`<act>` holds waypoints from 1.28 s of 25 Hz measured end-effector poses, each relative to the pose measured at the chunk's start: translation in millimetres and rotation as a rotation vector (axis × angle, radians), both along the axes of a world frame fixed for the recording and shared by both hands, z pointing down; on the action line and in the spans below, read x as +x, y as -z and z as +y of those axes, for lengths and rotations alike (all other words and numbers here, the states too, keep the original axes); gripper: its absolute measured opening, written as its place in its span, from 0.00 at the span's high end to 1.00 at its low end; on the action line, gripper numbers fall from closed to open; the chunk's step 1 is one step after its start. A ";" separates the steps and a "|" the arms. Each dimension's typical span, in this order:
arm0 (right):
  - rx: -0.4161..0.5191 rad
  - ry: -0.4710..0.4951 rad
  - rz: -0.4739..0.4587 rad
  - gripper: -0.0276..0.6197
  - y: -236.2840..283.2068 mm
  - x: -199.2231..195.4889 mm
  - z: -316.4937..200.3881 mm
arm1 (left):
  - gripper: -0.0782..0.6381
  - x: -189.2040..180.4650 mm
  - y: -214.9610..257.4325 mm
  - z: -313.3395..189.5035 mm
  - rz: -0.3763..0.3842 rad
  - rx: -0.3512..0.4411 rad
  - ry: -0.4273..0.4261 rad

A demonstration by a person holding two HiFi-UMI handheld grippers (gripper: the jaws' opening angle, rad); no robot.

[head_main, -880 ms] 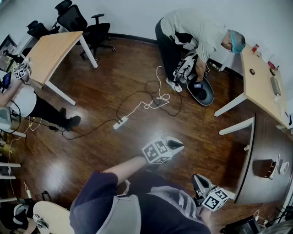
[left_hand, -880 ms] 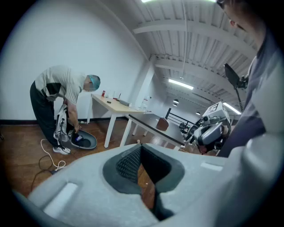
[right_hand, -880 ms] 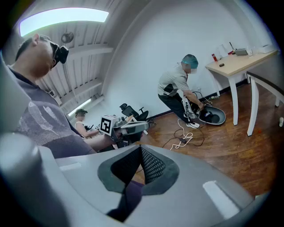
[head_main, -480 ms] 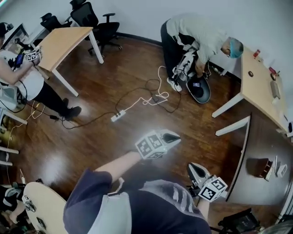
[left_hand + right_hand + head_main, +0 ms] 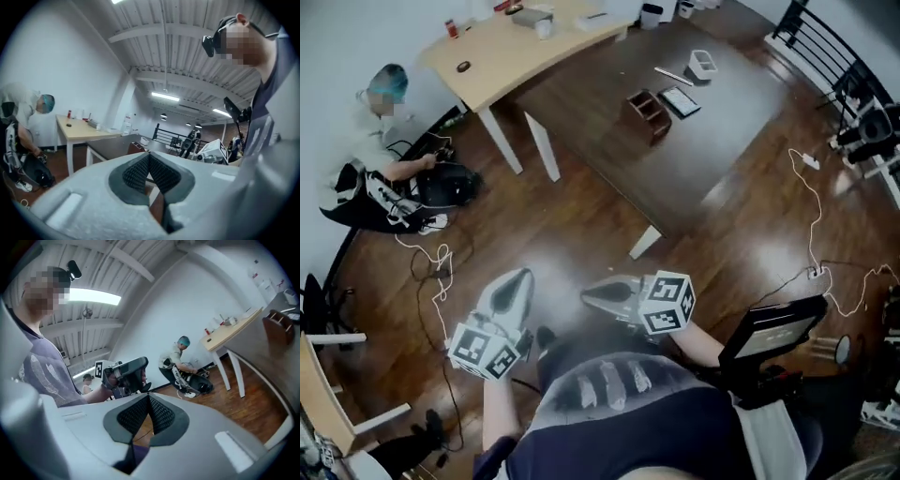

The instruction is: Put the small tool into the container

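A brown wooden container (image 5: pixel 649 114) stands on the dark table (image 5: pixel 712 141) far ahead, and shows again in the right gripper view (image 5: pixel 280 326). A thin pale tool (image 5: pixel 673 75) lies beyond it, next to a small white box (image 5: pixel 703 63) and a dark flat tablet (image 5: pixel 680 100). Both grippers hang over the wooden floor, well short of the table. My left gripper (image 5: pixel 516 279) (image 5: pixel 149 154) is shut with nothing in it. My right gripper (image 5: pixel 591 296) (image 5: pixel 149 395) is shut and empty too, its tips pointing toward the left one.
A light wooden table (image 5: pixel 516 42) with small items stands at the back left. A person (image 5: pixel 380 164) crouches by a dark bag (image 5: pixel 450 183) near the wall. Cables (image 5: pixel 431 272) run over the floor on both sides. A black stand (image 5: pixel 773 328) is close on my right.
The head view has swung round from the open floor with the power strip to the dark table. Both grippers stay shut and now sit side by side, low in the middle of the view.
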State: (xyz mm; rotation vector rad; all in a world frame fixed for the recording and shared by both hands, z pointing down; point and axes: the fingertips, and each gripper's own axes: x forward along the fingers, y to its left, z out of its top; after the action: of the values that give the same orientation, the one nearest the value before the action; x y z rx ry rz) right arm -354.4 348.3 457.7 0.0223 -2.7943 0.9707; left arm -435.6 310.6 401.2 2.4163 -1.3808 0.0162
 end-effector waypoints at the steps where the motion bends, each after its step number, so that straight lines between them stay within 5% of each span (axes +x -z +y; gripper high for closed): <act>1: 0.004 -0.060 -0.008 0.96 1.7 25.6 -11.1 | 0.90 24.5 -0.3 -13.2 -0.025 0.004 -0.047; 5: -0.005 -0.238 -0.014 0.96 -3.1 106.8 -36.9 | 0.90 99.9 -6.0 -55.1 -0.112 0.019 -0.182; 14: 0.005 -0.462 -0.013 0.96 -1.9 211.9 -82.6 | 0.90 222.4 -16.5 -98.4 -0.130 -0.023 -0.447; 18: 0.058 -0.532 0.070 0.96 -6.7 248.5 -108.8 | 0.90 276.4 -33.3 -129.6 -0.084 -0.043 -0.580; 24: 0.011 -0.652 0.168 0.96 -8.7 325.4 -155.2 | 0.90 352.8 -30.9 -203.5 0.051 -0.056 -0.693; 29: 0.015 -0.738 0.223 0.96 -20.7 372.0 -177.7 | 0.90 404.8 -24.7 -225.3 0.023 -0.013 -0.787; 32: 0.000 -0.731 0.198 0.96 -19.7 397.2 -194.9 | 0.90 427.0 -19.7 -238.7 0.008 -0.007 -0.773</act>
State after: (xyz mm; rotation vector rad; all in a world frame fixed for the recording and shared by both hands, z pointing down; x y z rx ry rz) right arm 42.8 153.4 477.4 1.1329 -2.6116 1.0160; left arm -8.6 71.9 421.0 2.7725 -0.3681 0.2011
